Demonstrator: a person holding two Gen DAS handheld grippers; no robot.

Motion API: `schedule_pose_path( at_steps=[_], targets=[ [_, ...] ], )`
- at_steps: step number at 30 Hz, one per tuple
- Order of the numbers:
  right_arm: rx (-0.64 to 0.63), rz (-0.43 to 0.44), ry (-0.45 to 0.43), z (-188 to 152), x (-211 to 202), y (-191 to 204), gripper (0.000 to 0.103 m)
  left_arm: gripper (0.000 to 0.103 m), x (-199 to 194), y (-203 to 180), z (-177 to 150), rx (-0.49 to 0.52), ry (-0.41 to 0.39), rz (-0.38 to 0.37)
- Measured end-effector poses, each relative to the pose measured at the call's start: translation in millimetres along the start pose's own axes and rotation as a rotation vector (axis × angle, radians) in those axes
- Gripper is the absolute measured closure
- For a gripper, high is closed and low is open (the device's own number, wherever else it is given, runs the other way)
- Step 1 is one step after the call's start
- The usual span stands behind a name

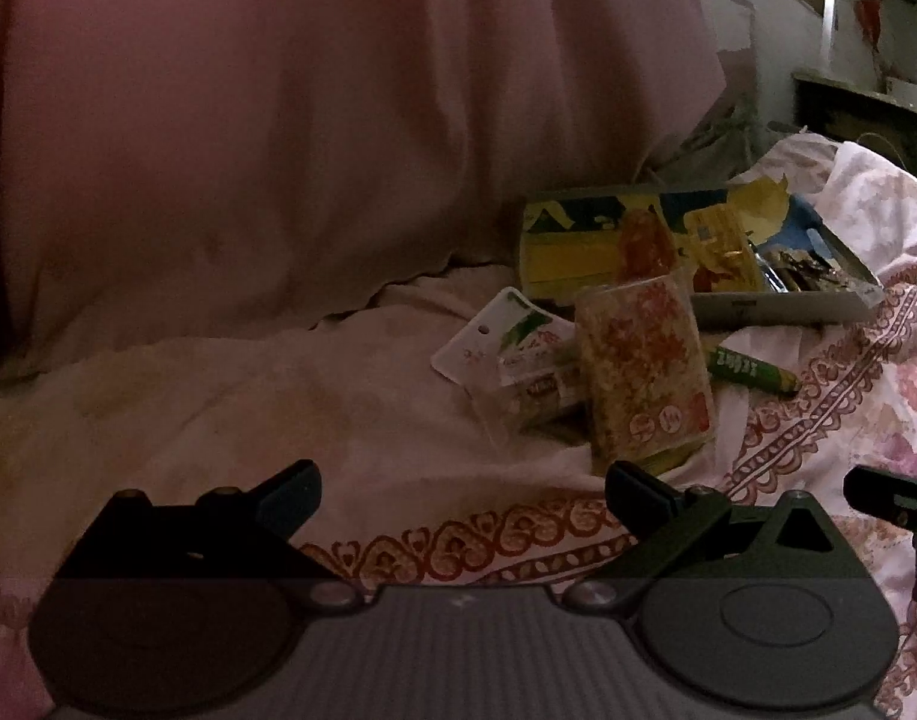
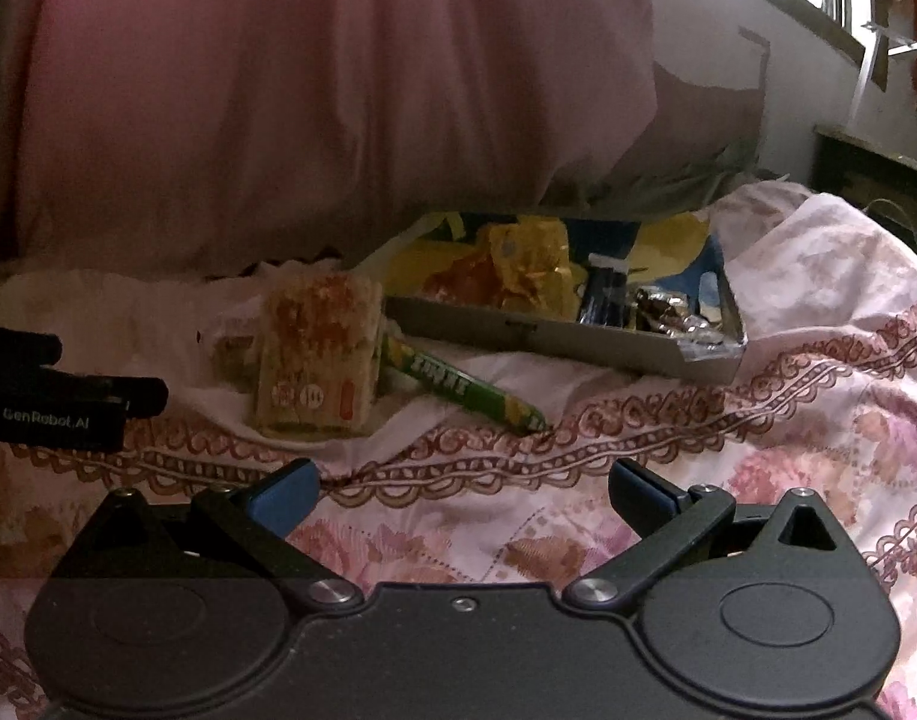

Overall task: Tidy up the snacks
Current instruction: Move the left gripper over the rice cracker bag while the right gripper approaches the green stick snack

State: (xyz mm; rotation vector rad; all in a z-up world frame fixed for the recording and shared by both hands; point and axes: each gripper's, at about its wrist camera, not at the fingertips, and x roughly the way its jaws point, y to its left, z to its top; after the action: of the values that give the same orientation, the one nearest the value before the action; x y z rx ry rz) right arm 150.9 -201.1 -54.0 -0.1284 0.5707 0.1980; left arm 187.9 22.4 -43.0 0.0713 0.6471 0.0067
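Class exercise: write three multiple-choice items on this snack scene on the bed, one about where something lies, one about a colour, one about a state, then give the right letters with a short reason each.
1. Where does the green stick pack lie?
A. inside the box
B. on the bedsheet in front of the box
C. in the jaws of a gripper

2. What colour is the big pillow behind the snacks?
A. pink
B. blue
C. black

3. How is the right gripper?
A. shut on a snack
B. open and empty
C. shut on nothing

Answers:
1 B: it rests on the bedsheet, outside the box.
2 A: its fabric is pink.
3 B: its jaws stand wide apart with nothing between.
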Motion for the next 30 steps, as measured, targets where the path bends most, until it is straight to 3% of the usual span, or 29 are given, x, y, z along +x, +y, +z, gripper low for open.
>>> schedule_pose_path(
  at_steps=[13, 23, 30],
  targets=[
    [-0.016, 0.010, 0.036, -9, 14, 5, 0.001, 0.000, 13, -1, 3, 0.045, -0.008, -0.043],
    [-0.105, -0.026, 0.035, -9, 30, 2, 0.001, 0.000, 26, -14, 16, 0.008, 0.010, -0.079],
    [-0.135, -0.054, 0.002, 0, 48, -15, 0.001, 0.000, 39, -23, 23, -0.051, 0.053, -0.059]
  ],
)
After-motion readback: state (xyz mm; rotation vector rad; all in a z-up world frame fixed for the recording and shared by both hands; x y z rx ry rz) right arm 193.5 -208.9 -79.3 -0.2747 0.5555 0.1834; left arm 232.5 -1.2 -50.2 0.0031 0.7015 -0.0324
